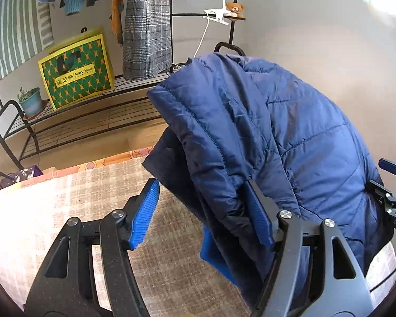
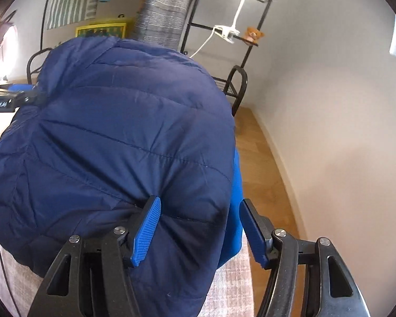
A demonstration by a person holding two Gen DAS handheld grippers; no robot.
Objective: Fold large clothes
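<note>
Puffer jacket point(image 1: 290, 137) heaped on the table point(image 1: 66, 206), bulk lying btwn my two hands. My left gripper point(image 1: 203, 211) is open, fabric draped on its right finger only; right gripper point(image 2: 198, 229) open too, hem bunched btwn the pads, nearer
</note>
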